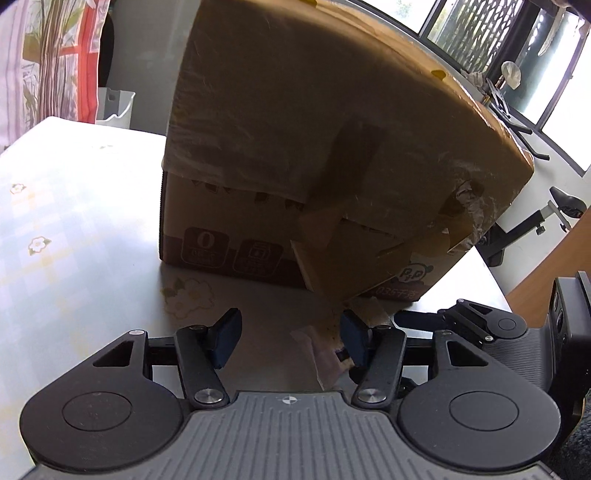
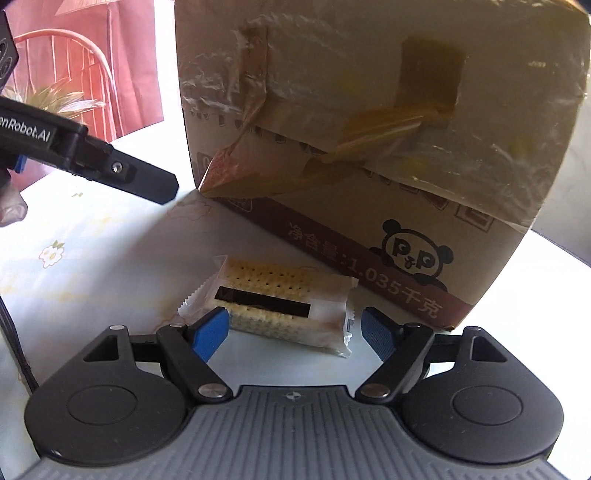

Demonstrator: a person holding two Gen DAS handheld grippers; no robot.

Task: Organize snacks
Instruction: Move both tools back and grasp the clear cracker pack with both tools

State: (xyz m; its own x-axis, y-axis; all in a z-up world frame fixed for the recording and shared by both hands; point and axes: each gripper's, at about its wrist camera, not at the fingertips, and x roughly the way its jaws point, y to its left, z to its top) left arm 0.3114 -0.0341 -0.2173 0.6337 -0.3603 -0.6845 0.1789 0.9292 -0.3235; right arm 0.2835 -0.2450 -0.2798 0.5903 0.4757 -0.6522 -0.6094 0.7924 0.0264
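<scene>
A clear-wrapped packet of crackers (image 2: 273,306) with a black stripe lies on the table just in front of a large taped cardboard box (image 2: 369,129) that bears a panda logo. My right gripper (image 2: 295,332) stands open around the packet, a blue pad near each end, neither pressing on it. In the left wrist view the box (image 1: 314,147) fills the middle, and the packet's wrapper (image 1: 325,350) shows beside the right-hand pad. My left gripper (image 1: 290,339) is open, nothing held. One of its fingers (image 2: 147,181) reaches in from the left, above the table.
The table (image 1: 74,221) has a pale floral cloth, with open surface to the left of the box. Beyond it are a patterned curtain (image 1: 55,55), a white bin (image 1: 114,103), windows (image 1: 480,29) and a black stand with a seat (image 1: 535,218) at the right.
</scene>
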